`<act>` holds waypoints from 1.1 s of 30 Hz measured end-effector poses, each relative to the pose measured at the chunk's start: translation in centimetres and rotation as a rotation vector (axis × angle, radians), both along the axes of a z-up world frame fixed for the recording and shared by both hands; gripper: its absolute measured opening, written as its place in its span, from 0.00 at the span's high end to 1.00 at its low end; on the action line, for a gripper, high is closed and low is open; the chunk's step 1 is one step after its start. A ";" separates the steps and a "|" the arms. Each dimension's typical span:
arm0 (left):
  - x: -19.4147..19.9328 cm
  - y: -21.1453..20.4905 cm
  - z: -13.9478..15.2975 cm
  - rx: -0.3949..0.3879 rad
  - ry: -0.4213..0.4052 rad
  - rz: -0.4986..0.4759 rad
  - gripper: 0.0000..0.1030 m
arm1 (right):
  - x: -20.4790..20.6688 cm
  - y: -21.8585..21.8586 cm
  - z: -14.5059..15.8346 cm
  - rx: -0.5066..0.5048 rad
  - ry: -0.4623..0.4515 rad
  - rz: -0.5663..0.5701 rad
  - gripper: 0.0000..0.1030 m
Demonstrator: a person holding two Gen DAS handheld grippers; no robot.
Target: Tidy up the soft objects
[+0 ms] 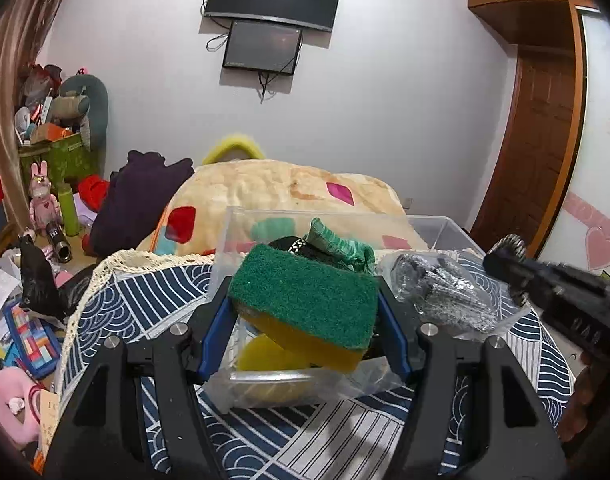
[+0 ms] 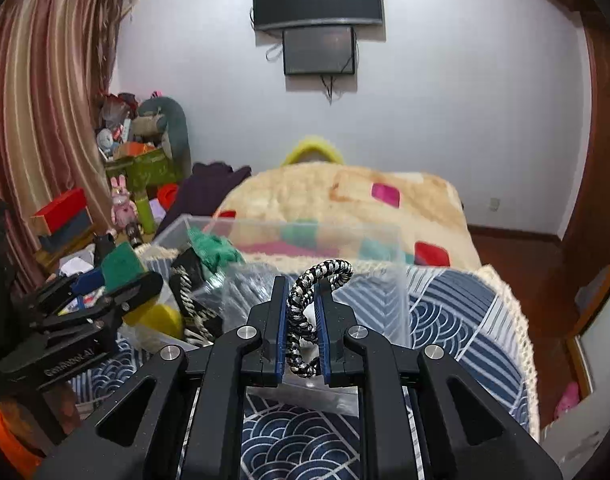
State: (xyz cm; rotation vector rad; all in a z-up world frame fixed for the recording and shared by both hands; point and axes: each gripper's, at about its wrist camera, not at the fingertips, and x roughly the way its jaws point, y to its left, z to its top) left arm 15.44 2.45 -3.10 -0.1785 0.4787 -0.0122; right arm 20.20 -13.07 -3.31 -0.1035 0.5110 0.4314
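My left gripper (image 1: 303, 300) is shut on a green-and-yellow sponge (image 1: 305, 300) and holds it above the near end of a clear plastic box (image 1: 345, 220). The box holds a green cloth (image 1: 337, 244), a black patterned item and something yellow (image 1: 265, 354). My right gripper (image 2: 301, 308) is shut on a black-and-white braided ring (image 2: 309, 300) in front of the box (image 2: 305, 228). The right gripper also shows at the right of the left wrist view (image 1: 505, 260), and the left gripper with the sponge (image 2: 119, 264) at the left of the right wrist view.
The box stands on a table with a navy wave-pattern cloth (image 2: 457, 312). A plastic bag with a silver-grey item (image 1: 441, 292) lies right of the box. A bed with a cream blanket (image 1: 289, 188) is behind. Toys and clutter (image 1: 49, 200) fill the left.
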 end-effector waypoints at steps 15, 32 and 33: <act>-0.3 -0.4 -1.1 0.067 0.048 -0.015 0.26 | -0.7 -2.0 -1.4 -0.016 0.049 -0.039 0.59; -9.2 -0.3 4.1 0.073 -0.118 -0.057 0.26 | -7.8 -3.5 4.7 0.081 -0.155 0.031 0.58; -9.7 -0.3 4.4 0.078 -0.132 -0.056 0.26 | -8.1 -3.6 4.9 0.086 -0.165 0.032 0.58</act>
